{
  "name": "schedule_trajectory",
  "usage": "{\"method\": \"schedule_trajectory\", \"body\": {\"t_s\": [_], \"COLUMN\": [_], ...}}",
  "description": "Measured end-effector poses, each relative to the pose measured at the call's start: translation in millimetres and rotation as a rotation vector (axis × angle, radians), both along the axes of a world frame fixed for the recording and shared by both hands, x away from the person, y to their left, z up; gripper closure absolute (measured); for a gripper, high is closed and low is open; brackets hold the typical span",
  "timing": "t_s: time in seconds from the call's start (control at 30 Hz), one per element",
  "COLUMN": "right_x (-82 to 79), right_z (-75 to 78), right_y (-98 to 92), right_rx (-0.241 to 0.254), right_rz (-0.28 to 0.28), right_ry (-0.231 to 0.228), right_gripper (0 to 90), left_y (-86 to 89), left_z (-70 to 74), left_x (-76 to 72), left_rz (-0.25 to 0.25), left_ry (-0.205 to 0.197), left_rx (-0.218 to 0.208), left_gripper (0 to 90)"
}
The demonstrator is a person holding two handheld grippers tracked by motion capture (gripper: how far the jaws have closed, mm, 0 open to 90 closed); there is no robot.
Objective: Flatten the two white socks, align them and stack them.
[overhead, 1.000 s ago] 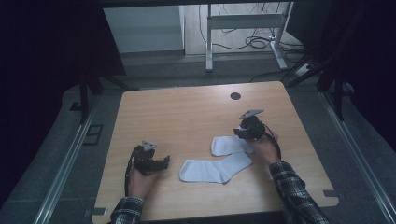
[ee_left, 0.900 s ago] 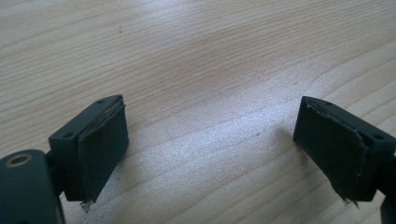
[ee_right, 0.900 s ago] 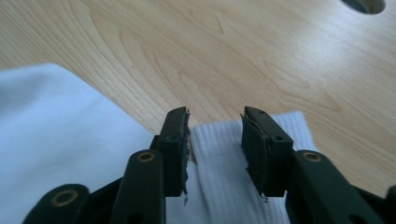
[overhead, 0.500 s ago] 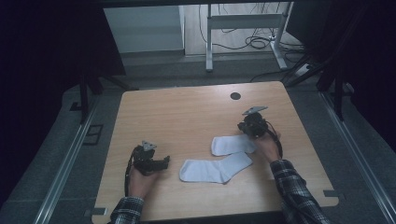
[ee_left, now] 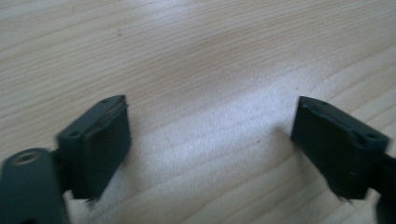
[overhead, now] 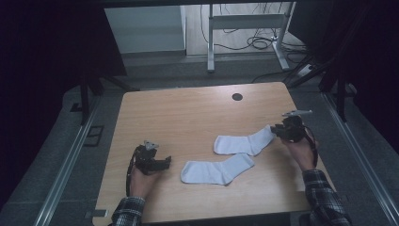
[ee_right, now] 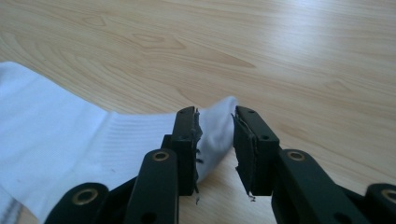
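- Near sock (overhead: 217, 170) lies flat on the table (overhead: 188, 117), limp and light; best pinched at its cuff.
- Left hand-held gripper (overhead: 165, 162) rests beside it, spread wide, empty.
- Far sock (overhead: 244, 142) stretches rightward; right hand-held gripper (ee_right: 215, 149), just easing apart, has its tip between loose jaws.

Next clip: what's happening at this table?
A person at a wooden table works two white socks with a claw in each hand. The right claw has the cuff end of the far sock between its jaws, which have just been opening a little; in the right gripper view the cloth touches one pad and a gap shows at the other. The left claw rests open over bare wood, short of the near sock.
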State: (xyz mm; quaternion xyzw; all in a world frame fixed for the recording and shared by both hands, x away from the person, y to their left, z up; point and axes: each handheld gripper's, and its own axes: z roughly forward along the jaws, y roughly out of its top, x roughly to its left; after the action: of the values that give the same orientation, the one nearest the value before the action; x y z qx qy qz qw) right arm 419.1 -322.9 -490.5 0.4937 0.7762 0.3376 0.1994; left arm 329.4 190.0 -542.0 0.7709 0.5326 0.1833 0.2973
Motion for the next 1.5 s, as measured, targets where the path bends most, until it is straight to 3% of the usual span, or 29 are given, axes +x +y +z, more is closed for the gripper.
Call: {"method": "schedule_trajectory", "body": {"t_s": [0.07,0.17,0.27,0.47,0.5,0.53,0.57,0.63,0.67,0.83,1.13,1.17,1.2,1.23,1.3,1.33,1.43,1.5], "right_x": [-1.1,-3.9,-4.2,-0.3,0.4,1.2,1.8,2.5,3.3,4.5,10.4,11.9,12.0,12.0,10.6,10.6,7.6,5.7], "right_z": [0.4,2.1,0.9,-11.6,-13.0,-14.5,-15.6,-16.6,-17.7,-21.5,-32.7,-37.0,-37.7,-37.7,-36.8,-36.8,-32.4,-27.2], "right_y": [-3.2,-12.1,-17.0,-16.3,-15.6,-14.8,-14.0,-13.3,-12.7,-12.8,-12.1,-12.1,-12.6,-12.6,-10.5,-10.5,-4.3,-2.2], "right_rx": [0.000,-0.013,-0.004,0.006,0.007,0.005,-0.002,-0.007,-0.009,-0.011,-0.040,-0.044,-0.015,-0.015,0.010,0.010,-0.017,-0.001], "right_rz": [-0.004,-0.015,-0.016,-0.001,0.004,0.008,0.012,0.014,0.016,0.020,0.021,0.025,0.025,0.025,0.026,0.026,0.035,0.039], "right_ry": [-0.002,-0.010,-0.004,0.014,0.018,0.018,0.018,0.017,0.018,0.018,0.042,0.066,0.071,0.071,0.095,0.095,0.091,0.078], "right_gripper": [66.4,63.4,62.3,60.8,60.8,61.2,61.7,62.0,62.5,61.2,56.5,60.1,60.1,65.8,79.7,79.7,81.3,81.2], "left_y": [-2.3,-11.5,-31.0,-86.3,-103.7,-103.7,-120.3,-128.1,-142.3,-162.8,-174.0,-174.5,-175.2,-175.5,-175.6,-175.6,-174.6,-170.6], "left_z": [3.8,12.3,22.0,35.7,38.0,38.0,39.4,39.7,38.9,32.7,15.9,15.0,13.8,13.4,13.4,13.4,14.7,18.7], "left_x": [5.1,12.5,20.3,35.9,41.8,41.8,47.1,49.4,53.4,60.7,71.9,72.1,72.5,72.1,71.9,71.9,69.6,67.8], "left_rz": [-0.003,-0.016,-0.067,-0.202,-0.240,-0.240,-0.271,-0.283,-0.307,-0.322,-0.311,-0.311,-0.317,-0.319,-0.332,-0.332,-0.331,-0.324], "left_ry": [0.019,0.003,-0.023,-0.031,-0.024,-0.024,-0.018,-0.015,-0.004,0.017,0.053,0.060,0.063,0.059,0.070,0.070,0.049,0.033], "left_rx": [0.003,-0.029,-0.047,-0.049,-0.061,-0.061,-0.068,-0.068,-0.071,-0.060,-0.025,-0.021,-0.020,-0.026,-0.045,-0.045,-0.037,-0.042], "left_gripper": [16.3,21.3,27.2,40.8,42.1,43.3,44.7,46.2,48.1,50.5,56.6,61.2,63.6,63.6,77.6,82.8,84.5,84.5]}}
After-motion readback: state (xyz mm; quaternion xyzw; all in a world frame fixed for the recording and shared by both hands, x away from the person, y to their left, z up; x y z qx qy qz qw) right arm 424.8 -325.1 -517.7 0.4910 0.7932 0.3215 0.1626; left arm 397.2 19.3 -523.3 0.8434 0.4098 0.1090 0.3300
